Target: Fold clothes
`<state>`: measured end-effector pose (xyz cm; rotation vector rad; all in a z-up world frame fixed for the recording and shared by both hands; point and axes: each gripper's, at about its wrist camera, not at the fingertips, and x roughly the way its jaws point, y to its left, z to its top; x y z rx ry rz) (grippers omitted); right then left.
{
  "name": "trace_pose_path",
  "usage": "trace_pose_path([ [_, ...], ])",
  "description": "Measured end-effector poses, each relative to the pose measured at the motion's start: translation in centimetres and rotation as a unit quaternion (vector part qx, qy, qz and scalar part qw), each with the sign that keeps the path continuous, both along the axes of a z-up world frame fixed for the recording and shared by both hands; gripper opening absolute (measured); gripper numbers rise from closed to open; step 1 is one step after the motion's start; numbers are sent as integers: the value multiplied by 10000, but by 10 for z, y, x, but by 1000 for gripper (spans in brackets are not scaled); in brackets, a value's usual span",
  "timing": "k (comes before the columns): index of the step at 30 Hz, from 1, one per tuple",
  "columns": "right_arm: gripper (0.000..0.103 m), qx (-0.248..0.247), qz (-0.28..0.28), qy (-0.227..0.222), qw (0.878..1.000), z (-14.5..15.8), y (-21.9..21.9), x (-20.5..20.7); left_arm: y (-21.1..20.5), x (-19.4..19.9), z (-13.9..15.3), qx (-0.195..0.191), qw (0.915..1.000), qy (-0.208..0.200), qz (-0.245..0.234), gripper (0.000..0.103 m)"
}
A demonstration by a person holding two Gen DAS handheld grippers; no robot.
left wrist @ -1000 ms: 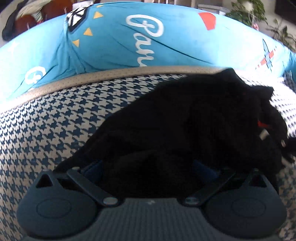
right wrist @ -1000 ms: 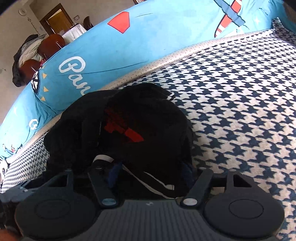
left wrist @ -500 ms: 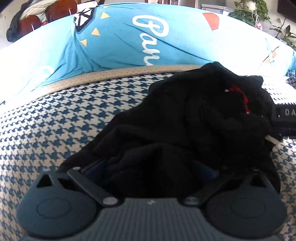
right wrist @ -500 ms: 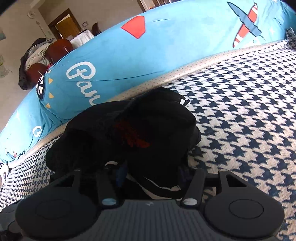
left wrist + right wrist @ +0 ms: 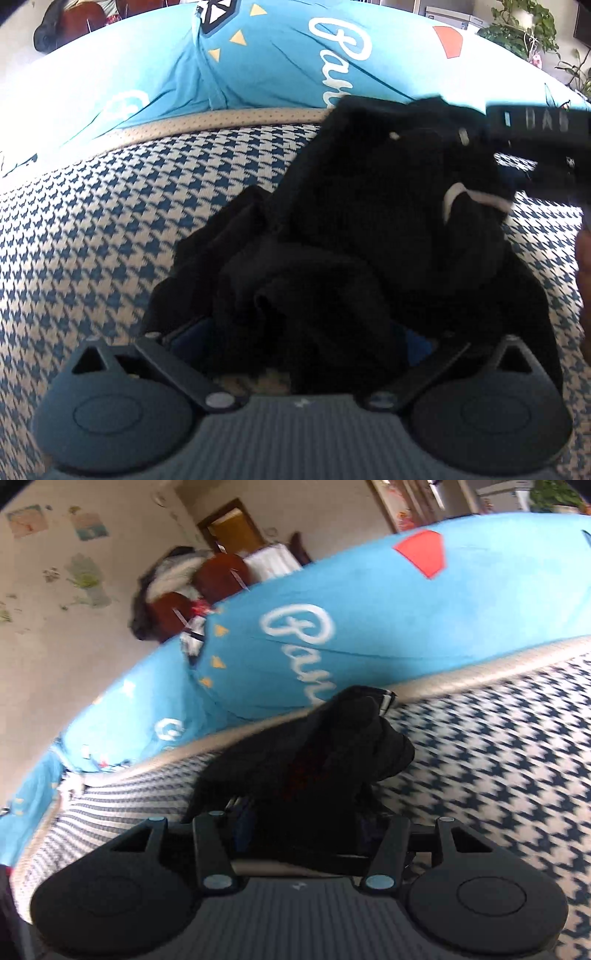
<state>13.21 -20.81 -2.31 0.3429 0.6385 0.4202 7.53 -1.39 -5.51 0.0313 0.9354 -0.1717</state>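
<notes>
Left wrist view: black garment [image 5: 369, 236] lies bunched on the houndstooth mattress cover [image 5: 92, 229], its near folds filling the gap of the left gripper [image 5: 303, 343]; blue inner pads show at both sides of the cloth, fingers set fairly wide, pressed against the bundle, so it is gripping the garment. White trim and a small white tag are visible on the garment's upper right. The right gripper [image 5: 543, 147] enters from the right edge, blurred, its body bearing pale letters too smeared to read with confidence. Behind the beige piped edge [image 5: 221, 122] of the mattress cover lies a turquoise sheet [image 5: 258, 81] with white script, legible as "Pan…", plus yellow triangles and a red shape. Open patterned surface extends left of the garment; the right side is crowded. Right wrist view: right gripper [image 5: 306, 834] at a middling opening, clamped on a raised ridge of the same garment [image 5: 332, 760], with faint red print on the cloth. Script on the sheet [image 5: 369, 627] again reads "Pan…". Free houndstooth surface [image 5: 498, 757] lies to the right; the beige edge runs just behind the garment. Frame is motion-blurred.
</notes>
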Motion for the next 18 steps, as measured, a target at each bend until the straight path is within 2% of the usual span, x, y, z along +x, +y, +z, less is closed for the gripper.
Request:
trace_pose_path([
  [4, 53, 131, 316, -335, 9989, 14, 10, -5, 7, -13, 3, -107, 9999, 39, -64, 103],
  [7, 53, -166, -36, -472, 9987, 21, 9, -8, 9, -18, 8, -204, 9997, 54, -129, 103],
  [12, 53, -201, -805, -568, 9949, 30, -14, -12, 7, -26, 18, -413, 9988, 23, -277, 103],
  [14, 53, -151, -905, -559, 9942, 33, -22, -13, 6, -29, 26, -433, 9983, -148, -351, 103],
  [18, 53, -200, -767, -475, 9957, 34, -26, -21, 10, -28, 44, -447, 9972, -521, -296, 103],
])
